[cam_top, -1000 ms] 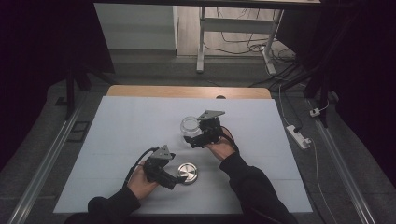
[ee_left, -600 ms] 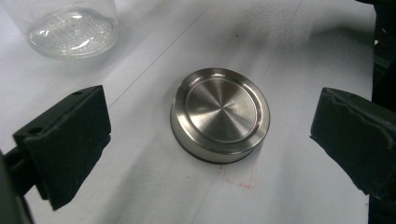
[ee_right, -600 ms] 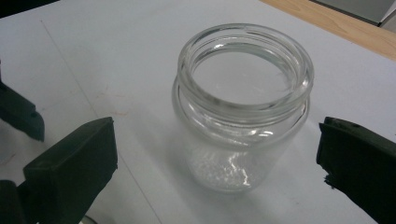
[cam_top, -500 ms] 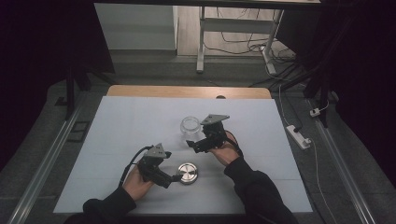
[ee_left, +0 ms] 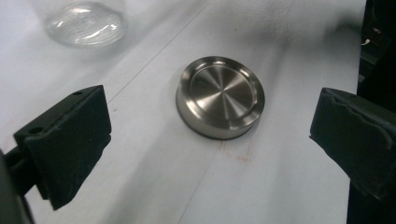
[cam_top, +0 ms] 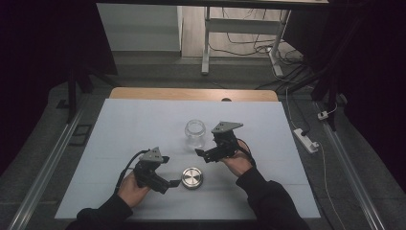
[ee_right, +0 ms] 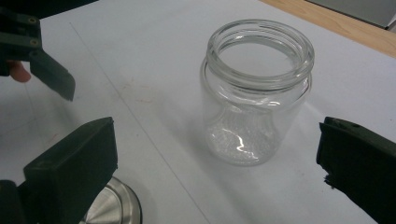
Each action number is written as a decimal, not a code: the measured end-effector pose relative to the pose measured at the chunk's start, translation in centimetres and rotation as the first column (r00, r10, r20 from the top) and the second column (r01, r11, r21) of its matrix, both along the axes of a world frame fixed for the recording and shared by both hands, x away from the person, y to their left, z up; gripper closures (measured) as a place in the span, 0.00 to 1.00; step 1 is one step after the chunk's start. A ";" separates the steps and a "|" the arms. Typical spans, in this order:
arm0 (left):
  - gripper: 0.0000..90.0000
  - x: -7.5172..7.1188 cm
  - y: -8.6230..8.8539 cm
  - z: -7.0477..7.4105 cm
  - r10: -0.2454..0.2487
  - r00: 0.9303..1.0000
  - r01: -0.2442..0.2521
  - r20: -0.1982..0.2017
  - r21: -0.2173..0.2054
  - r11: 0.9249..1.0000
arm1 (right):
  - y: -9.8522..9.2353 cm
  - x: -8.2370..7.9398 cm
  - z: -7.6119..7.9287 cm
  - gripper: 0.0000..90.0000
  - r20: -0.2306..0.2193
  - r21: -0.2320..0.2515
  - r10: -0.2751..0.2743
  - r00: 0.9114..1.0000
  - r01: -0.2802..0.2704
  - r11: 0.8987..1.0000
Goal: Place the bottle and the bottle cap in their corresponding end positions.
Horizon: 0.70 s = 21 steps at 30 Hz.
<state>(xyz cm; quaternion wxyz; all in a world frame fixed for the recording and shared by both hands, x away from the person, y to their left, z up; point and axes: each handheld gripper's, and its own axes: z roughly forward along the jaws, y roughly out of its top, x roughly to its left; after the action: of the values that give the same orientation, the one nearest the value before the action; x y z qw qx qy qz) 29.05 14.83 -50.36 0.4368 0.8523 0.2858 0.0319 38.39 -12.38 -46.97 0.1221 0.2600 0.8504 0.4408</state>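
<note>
Jar (cam_top: 195, 133): one; lid (cam_top: 192, 178): one; both untouched.

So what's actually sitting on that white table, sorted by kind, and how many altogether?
Glass jar: 1
Metal lid: 1
Hand-held grippers: 2, the left gripper and the right gripper
Total: 4

Dim room; white-topped table (cam_top: 143, 124), grey floor (cam_top: 43, 143), desk frame (cam_top: 207, 43), cables (cam_top: 249, 43) behind.
</note>
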 end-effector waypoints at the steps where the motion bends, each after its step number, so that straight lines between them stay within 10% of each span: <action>1: 0.00 -0.1 0.2 0.0 0.005 1.000 -0.005 0.000 0.002 1.000 | -0.1 -0.2 0.0 0.00 -0.002 0.001 0.000 1.000 0.000 1.000; 21: 0.00 -2.7 5.1 0.1 0.101 0.995 -0.101 -0.027 -0.020 0.995 | -3.5 -3.8 0.3 0.00 0.026 -0.020 -0.012 1.000 0.012 1.000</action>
<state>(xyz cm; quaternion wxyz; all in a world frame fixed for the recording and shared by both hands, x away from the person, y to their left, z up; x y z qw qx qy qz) 26.31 19.97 -50.23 0.4399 0.8325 0.3344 0.0400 34.62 -15.92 -46.65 0.1382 0.2582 0.8515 0.4350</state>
